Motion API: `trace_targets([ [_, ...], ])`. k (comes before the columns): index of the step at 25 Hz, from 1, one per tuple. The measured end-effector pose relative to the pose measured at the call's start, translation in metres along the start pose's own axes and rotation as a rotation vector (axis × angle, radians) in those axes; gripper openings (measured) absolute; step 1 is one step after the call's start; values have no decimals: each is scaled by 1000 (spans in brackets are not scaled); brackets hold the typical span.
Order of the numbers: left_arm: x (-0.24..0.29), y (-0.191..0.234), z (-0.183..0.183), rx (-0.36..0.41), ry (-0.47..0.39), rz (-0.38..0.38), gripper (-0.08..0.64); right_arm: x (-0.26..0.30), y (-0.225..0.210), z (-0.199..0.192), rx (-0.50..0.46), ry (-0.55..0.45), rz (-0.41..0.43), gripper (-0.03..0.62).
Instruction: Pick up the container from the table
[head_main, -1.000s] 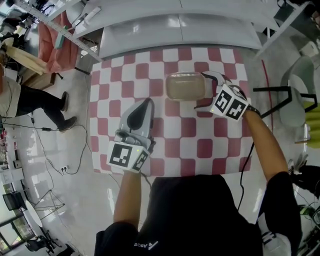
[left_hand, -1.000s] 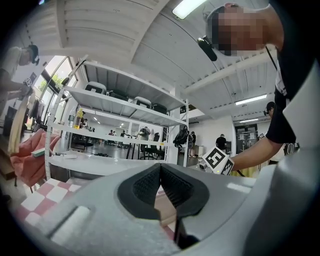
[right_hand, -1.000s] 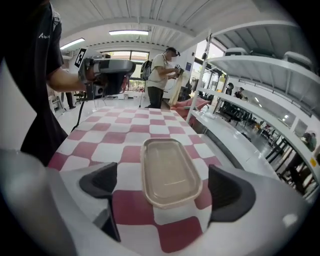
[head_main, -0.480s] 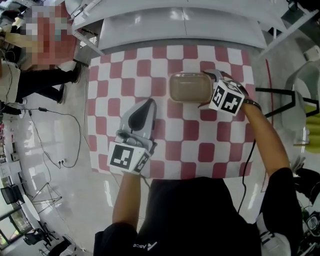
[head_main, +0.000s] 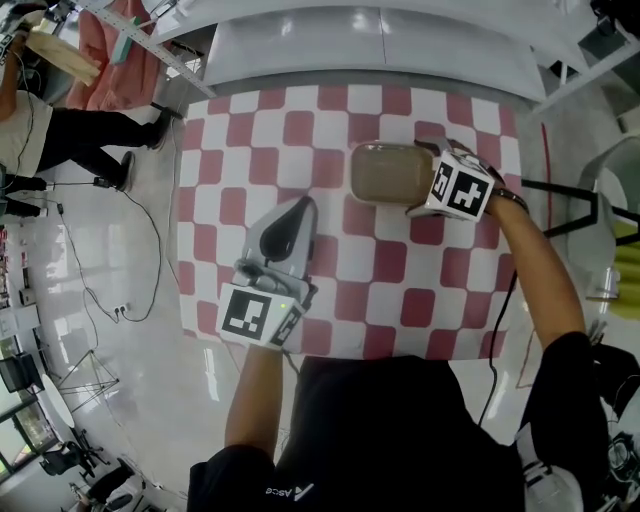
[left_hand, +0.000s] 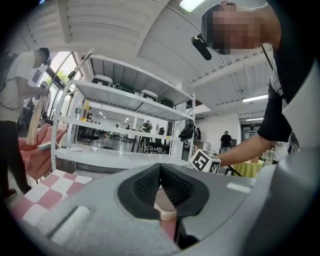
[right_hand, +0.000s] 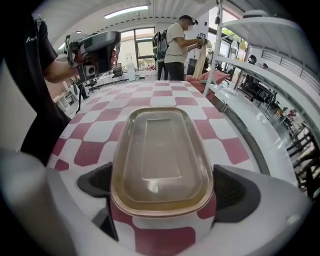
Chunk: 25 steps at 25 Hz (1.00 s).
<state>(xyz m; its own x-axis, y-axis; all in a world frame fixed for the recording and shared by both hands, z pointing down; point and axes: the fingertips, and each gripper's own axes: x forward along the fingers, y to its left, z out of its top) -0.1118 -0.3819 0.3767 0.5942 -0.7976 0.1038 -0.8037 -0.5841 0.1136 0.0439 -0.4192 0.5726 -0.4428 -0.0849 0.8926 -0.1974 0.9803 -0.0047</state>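
We set our right gripper, jaws wide, astride the container.
It sits upper right on the table, pads clear of its sides; closing on the slick rim could squirt it away. Left gripper idles, pinched together.

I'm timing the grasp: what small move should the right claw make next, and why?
Probably close the right claw on the container: its open jaws straddle the lidded container's near end on the checkered table, pads beside its walls but apparently not pressing.
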Motion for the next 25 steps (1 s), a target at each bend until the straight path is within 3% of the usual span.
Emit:
trace_targets([
  [9, 0, 2, 1, -9, -7, -9, 9, 0, 0, 3, 2, -58, -7, 597],
  [19, -16, 6, 5, -7, -16, -12, 10, -20, 11, 16, 76, -128, -40, 595],
  [25, -22, 0, 10, -10, -32, -27, 10, -61, 31, 43, 14, -181, -87, 595],
])
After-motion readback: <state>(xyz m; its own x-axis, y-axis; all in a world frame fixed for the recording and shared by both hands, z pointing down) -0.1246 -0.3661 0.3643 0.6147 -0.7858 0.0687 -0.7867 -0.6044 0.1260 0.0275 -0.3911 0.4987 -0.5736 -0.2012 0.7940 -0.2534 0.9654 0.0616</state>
